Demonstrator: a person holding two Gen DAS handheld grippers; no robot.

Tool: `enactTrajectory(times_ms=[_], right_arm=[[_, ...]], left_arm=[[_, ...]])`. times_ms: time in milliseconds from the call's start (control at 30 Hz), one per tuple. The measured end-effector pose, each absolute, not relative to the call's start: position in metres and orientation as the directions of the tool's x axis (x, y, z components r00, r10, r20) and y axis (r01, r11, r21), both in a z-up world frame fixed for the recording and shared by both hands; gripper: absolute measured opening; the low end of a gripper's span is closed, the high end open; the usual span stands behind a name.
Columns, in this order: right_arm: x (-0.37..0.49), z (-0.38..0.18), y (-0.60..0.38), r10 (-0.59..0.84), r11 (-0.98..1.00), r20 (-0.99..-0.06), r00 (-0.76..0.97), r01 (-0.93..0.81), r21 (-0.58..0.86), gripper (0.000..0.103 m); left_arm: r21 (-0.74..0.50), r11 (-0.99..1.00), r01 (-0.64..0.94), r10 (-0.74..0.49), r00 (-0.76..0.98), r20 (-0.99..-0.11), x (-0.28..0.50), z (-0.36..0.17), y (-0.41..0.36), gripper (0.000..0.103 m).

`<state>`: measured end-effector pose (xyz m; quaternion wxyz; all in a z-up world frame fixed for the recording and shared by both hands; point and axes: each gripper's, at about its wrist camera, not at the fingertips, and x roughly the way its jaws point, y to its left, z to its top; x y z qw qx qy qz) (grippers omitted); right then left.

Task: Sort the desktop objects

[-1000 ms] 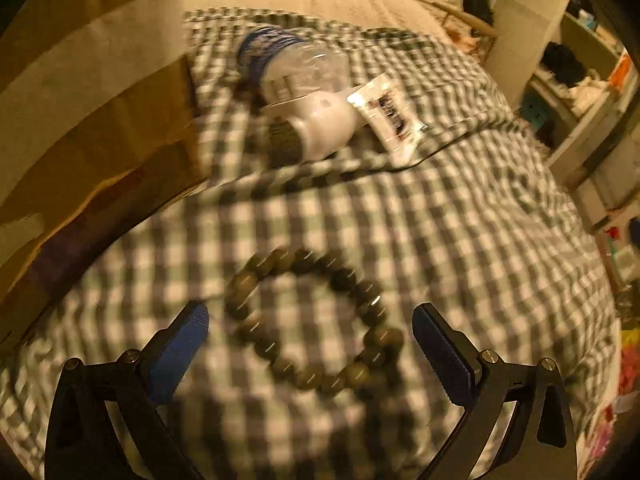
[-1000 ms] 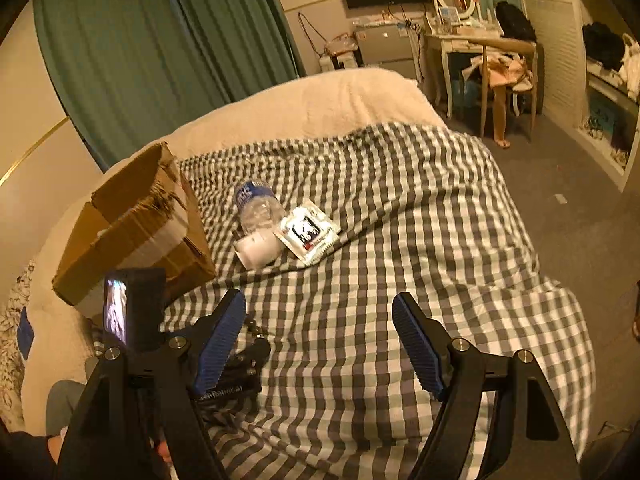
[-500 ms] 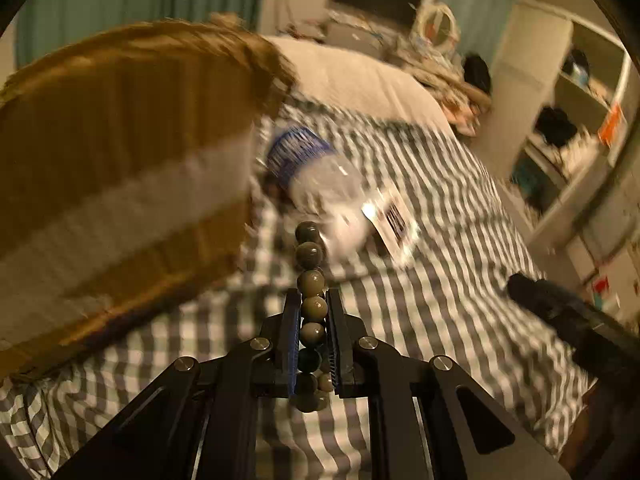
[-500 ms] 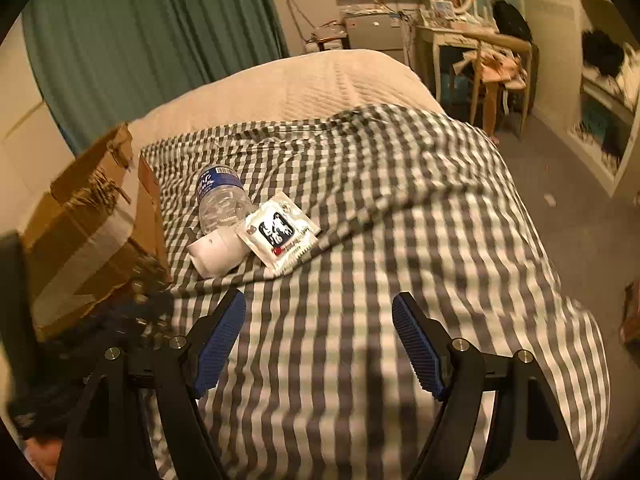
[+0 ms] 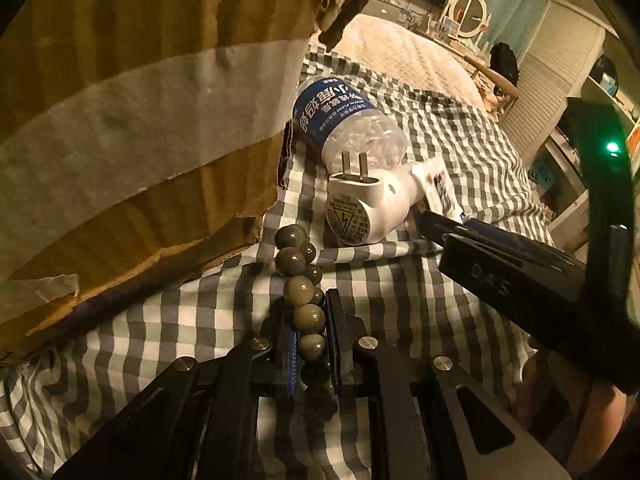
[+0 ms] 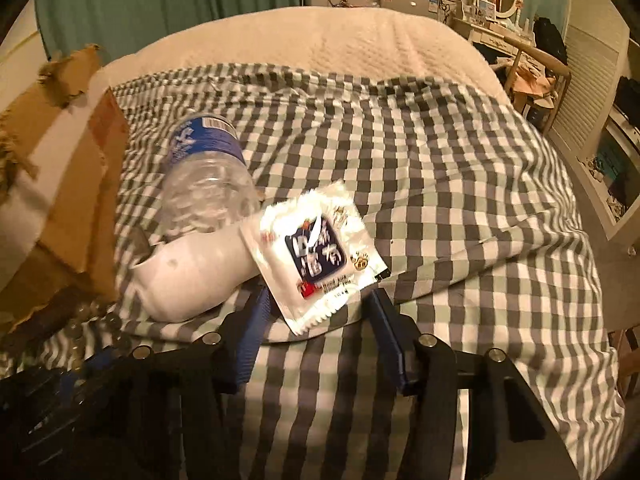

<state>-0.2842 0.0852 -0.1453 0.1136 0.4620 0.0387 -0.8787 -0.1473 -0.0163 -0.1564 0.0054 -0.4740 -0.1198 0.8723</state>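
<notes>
Left wrist view: left hand-held gripper point(image 5: 311, 340) is clamping the bead bracelet point(image 5: 301, 280), beads sticking out ahead, likely for dropping into the cardboard box point(image 5: 140, 120) looming ahead-left. Plug adapter point(image 5: 360, 208) and bottle point(image 5: 344, 120) are lying just ahead.

Right wrist view: right hand-held gripper point(image 6: 316, 336) is spreading wide around the snack packet point(image 6: 316, 248), apparently readying a pinch. Checked blanket point(image 6: 460, 208) is covering a bed; curtains point(image 6: 160, 4) are hanging beyond.

left gripper point(image 5: 311, 336) clamped, right gripper point(image 6: 316, 330) spread
</notes>
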Motion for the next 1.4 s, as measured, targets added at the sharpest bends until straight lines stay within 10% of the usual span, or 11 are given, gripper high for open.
enactTrajectory(times_ms=[100, 233, 800, 867, 933, 1400], right_arm=[[-0.287, -0.148, 0.083, -0.158, -0.970, -0.821, -0.549, 0.243, 0.024, 0.044], [-0.290, -0.145, 0.089, -0.181, -0.973, -0.819, -0.544, 0.223, 0.067, 0.002], [-0.200, -0.072, 0.131, -0.297, -0.954, -0.749, -0.592, 0.152, 0.259, 0.002], [-0.196, -0.076, 0.136, -0.307, -0.949, -0.753, -0.582, 0.127, 0.289, 0.012], [-0.193, -0.080, 0.142, -0.301, -0.948, -0.752, -0.586, 0.097, 0.304, 0.048], [-0.266, -0.114, 0.127, -0.178, -0.979, -0.816, -0.550, 0.183, 0.090, 0.067]], left_arm=[[-0.206, -0.973, 0.099, 0.119, -0.552, -0.825, -0.147, -0.157, -0.015, 0.012], [-0.203, -0.974, 0.097, 0.115, -0.561, -0.820, -0.143, -0.154, -0.019, 0.012], [-0.225, -0.969, 0.104, 0.107, -0.646, -0.756, -0.125, -0.120, -0.028, 0.012], [-0.226, -0.968, 0.109, 0.106, -0.639, -0.762, -0.122, -0.119, -0.029, 0.012], [-0.220, -0.969, 0.114, 0.097, -0.642, -0.761, -0.122, -0.118, -0.029, 0.012], [-0.234, -0.968, 0.087, 0.138, -0.597, -0.790, -0.136, -0.143, -0.016, 0.012]])
